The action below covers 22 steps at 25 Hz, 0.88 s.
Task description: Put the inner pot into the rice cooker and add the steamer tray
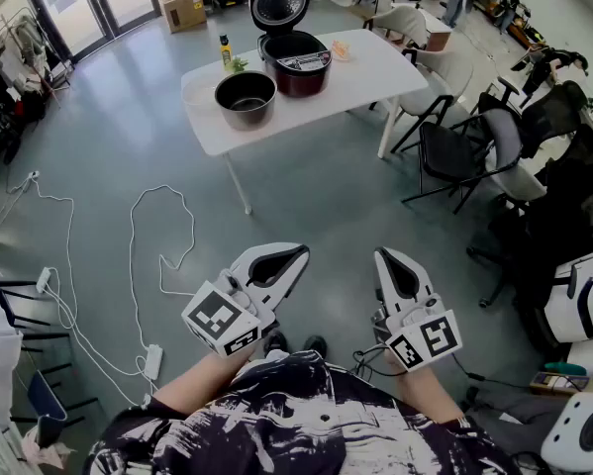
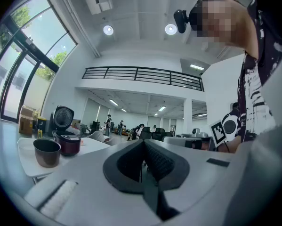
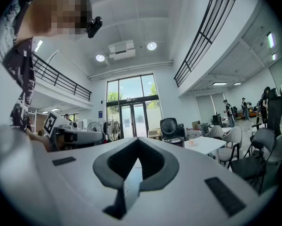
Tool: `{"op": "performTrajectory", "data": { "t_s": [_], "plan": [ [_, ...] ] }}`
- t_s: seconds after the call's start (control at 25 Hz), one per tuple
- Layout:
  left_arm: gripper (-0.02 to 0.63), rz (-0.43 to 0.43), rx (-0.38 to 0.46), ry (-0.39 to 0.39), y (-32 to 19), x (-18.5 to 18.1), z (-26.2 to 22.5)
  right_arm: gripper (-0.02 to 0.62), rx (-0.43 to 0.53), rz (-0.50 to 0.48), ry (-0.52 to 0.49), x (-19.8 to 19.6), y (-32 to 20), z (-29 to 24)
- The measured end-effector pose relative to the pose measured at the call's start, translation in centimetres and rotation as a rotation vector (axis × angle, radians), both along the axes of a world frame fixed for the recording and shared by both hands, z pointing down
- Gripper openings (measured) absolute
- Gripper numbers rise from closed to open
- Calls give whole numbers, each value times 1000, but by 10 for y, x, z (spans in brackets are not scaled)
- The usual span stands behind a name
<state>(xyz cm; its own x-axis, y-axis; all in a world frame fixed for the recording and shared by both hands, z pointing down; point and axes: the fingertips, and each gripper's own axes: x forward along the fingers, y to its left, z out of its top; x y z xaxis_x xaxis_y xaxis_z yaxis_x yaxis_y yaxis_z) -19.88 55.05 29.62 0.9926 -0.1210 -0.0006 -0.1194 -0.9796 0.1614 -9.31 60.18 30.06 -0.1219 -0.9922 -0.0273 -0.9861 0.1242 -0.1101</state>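
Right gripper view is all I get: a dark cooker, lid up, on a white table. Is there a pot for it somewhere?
Observer: Yes, a grey round metal inner pot stands on the white table, beside the dark red rice cooker, outside it.
Operator: Is the other tool holding anything?
Observer: No; the left tool is shut, nothing between its jaws.
Operator: Anything else by the pot?
Observer: A small yellow bottle stands past it, near the table's far edge.

Head view steeply down, far from table [image 1: 370, 62], both gripper views level, sharing distant rice cooker [image 2: 67, 142]
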Motion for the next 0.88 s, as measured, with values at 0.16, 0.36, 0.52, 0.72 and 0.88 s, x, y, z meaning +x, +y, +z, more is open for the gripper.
{"op": "performTrajectory", "data": {
  "t_s": [0.16,0.36,0.52,0.72,0.88],
  "plan": [
    [5,-3,-4,1,-1,1,0,-3,-4,-3,1,1,-1,1],
    [5,-6,-7,2,-4,1,1,-3,-7,-9,0,0,-5,1],
    [5,-5,-9,1,-6,-1,3,-3,-10,-14,-1,-2,-8,3],
    [5,-2,-10,-1,-8,-2,2,-3,-1,-17,-3,-3,-9,2],
    [5,-1,-9,1,-8,-4,0,444,61,0,-93,5,-13,-7]
  ]
}}
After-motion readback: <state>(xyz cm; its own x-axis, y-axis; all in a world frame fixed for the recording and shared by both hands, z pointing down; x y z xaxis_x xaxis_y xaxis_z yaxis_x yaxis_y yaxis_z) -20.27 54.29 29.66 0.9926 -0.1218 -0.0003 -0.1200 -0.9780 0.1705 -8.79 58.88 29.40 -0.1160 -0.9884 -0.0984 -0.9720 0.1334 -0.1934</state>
